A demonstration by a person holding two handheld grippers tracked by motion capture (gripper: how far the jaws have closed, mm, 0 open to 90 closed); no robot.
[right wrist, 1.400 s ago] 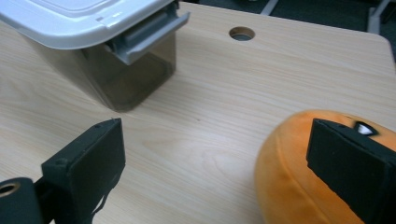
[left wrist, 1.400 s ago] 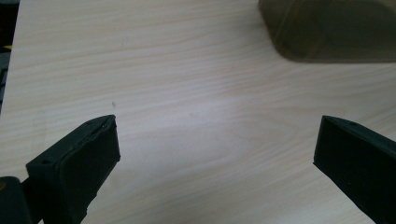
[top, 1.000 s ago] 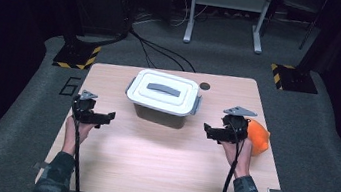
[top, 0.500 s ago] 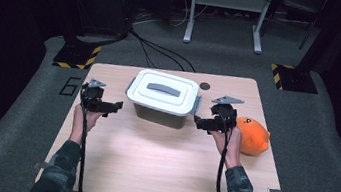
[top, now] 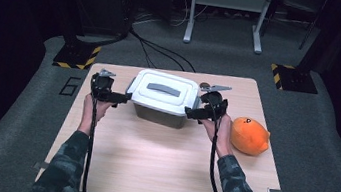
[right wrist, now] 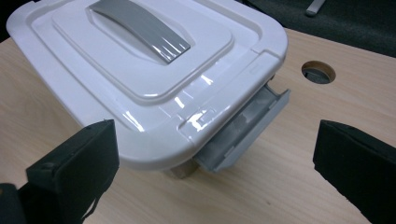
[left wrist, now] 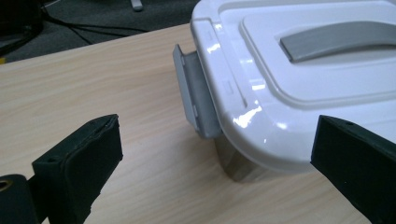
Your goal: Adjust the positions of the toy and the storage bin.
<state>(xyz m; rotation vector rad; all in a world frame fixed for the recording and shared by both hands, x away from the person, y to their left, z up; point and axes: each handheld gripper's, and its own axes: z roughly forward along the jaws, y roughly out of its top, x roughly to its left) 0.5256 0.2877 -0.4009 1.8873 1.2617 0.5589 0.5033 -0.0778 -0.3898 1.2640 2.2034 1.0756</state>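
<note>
At table centre-rear sits the box, white lid, grey handle and side latches, on a pale wood table. Left gripper and right gripper flank it, jaws wide, right's just opened further, nothing between the pads. Orange toy right; grey carpet around, floor marked "6".

Glossy white plastic lid – matt grey handle, smooth wood-grain table, matt black tongs

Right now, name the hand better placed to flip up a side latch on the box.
Neither clearly: the left tongs face the left latch, the right tongs the right latch, both open.
</note>
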